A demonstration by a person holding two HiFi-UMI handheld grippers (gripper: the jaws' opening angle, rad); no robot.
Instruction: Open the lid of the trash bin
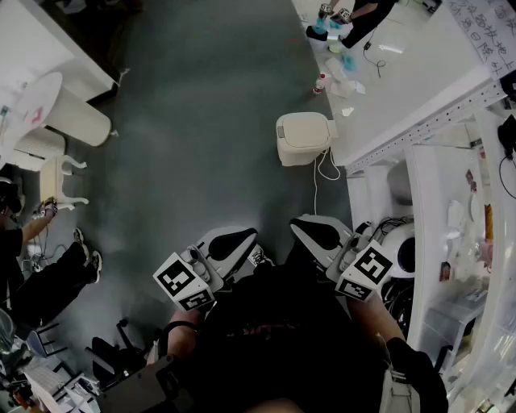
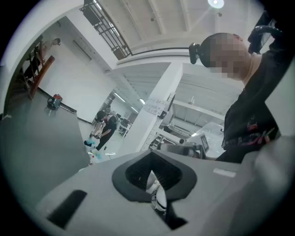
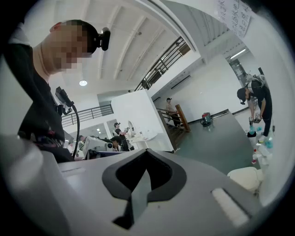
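1. Trash bin (image 1: 305, 139), cream-coloured, is sitting on the grey floor (image 1: 201, 121), just beside the end corner of the white counter (image 1: 419, 89). Its lid is lying down shut.
2. A white cable (image 1: 321, 171) is looping down just beside the bin, on the side facing the counter.
3. The left gripper (image 1: 234, 240) is being held low, close to the person's body and well apart from the bin. Its jaws are pressing together with nothing between them.
4. The right gripper (image 1: 316, 230) is hovering alongside it, nearer the counter's front edge and also well short of the bin. Its jaws are likewise meeting and carrying nothing.
5. Both grippers are pointing forward across the floor, roughly level. The right gripper view is catching the bin's cream top low at its right side.
6. Farther along the floor, another person (image 1: 355, 16) is bending over near the counter's far edge, with a small bottle (image 1: 321, 82) standing on the floor close by.
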